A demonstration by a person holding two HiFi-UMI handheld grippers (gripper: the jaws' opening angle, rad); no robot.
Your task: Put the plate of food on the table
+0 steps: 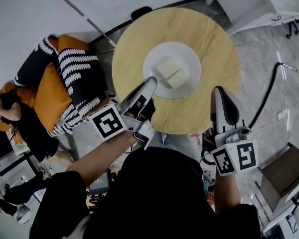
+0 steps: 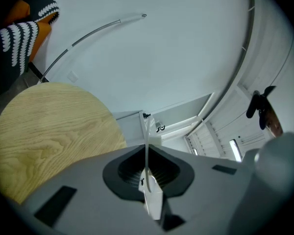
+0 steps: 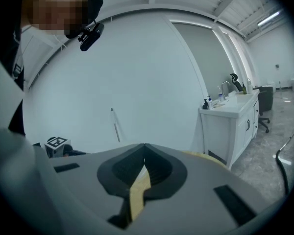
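left gripper (image 1: 152, 81) is clamped on the plate (image 1: 154, 59) rim at roughly 8 o'clock of the plate. in the left gripper view the jaws are nearly together on a thin white edge, i.e. the plate (image 2: 147, 131) seen edge-on, with the table (image 2: 49, 126) off to one side. so the gripper is rolled to bite the rim top and bottom, which makes sense: the rim is the only thin part a narrow two-jaw grip can take without touching the food. the plate sits over the middle of the round wooden table (image 1: 199, 34), and the food (image 1: 172, 72), a pale block, is near plate centre and well away from the jaws. can't tell from above whether the plate base is fully down or a hair above the wood. right gripper (image 1: 220, 91) is parked over the table edge at about 4 o'clock, well apart from the plate. its jaws (image 3: 144, 163) are closed on nothing, only a sliver of table colour showing through. my read: it's kept out of the way, since a one-sided rim grip is enough here. judgement: placement essentially done. next comes confirming the base is seated flat, then opening the left jaws and backing out toward 8 o'clock. risk is the plate tipping or dragging if the release comes before it's flat.
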